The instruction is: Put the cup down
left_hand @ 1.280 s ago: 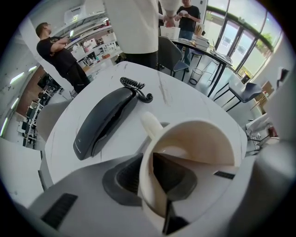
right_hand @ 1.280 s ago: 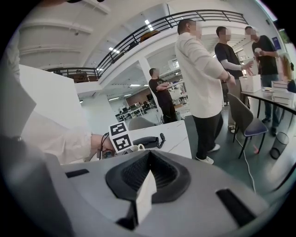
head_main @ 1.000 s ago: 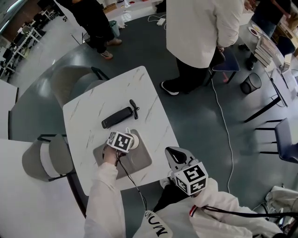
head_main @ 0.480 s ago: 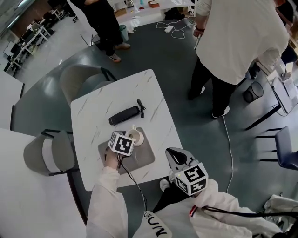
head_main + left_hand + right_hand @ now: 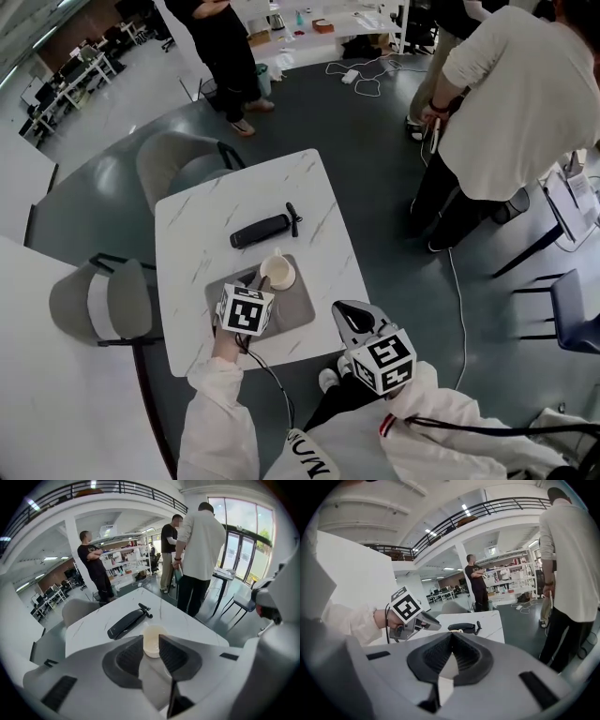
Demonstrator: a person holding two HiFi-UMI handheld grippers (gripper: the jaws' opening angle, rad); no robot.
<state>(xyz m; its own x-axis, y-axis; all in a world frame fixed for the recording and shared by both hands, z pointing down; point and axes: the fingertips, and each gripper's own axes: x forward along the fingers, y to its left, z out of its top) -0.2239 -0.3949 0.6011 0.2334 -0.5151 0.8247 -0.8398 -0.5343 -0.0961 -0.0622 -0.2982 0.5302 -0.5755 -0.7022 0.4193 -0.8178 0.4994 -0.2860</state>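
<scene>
- Standing upright on the grey mat [image 5: 292,314], toward the mat's far edge, the cup [image 5: 277,273] is pale, open-mouthed and looks empty. The mat itself lies on the near half of the white marbled worktop [image 5: 197,234].
- The left gripper [image 5: 150,639] hangs over the mat's near-left part with its 2 jaws spread. The cup shows in the gap just past the tips, and neither jaw seems to press on it, so I judge the cup already down and free of the gripper.
- The right gripper [image 5: 451,637] is held off the worktop, beyond the mat's near-right corner. Its jaws are pressed together with nothing between them.
- A black oblong case [image 5: 260,231] lies on bare worktop just past the mat's far edge, with a small black item [image 5: 293,219] just beside its right end.
- The cup looks like glazed ceramic or hard plastic, so it is probably rigid, fairly light while empty, smooth enough to slide in a weak grip, and liable to chip if knocked.
- If it must be taken again, the safest hold is probably across the wall at the rim, 1 jaw inside and 1 outside, or across the body low down. Whether it has a usable handle is too small to tell.
- The mat likely cushions the base and resists sliding. The main risk I see is a jaw clipping the cup on withdrawal, so a straight pull back toward the mat's near edge seems wise.
</scene>
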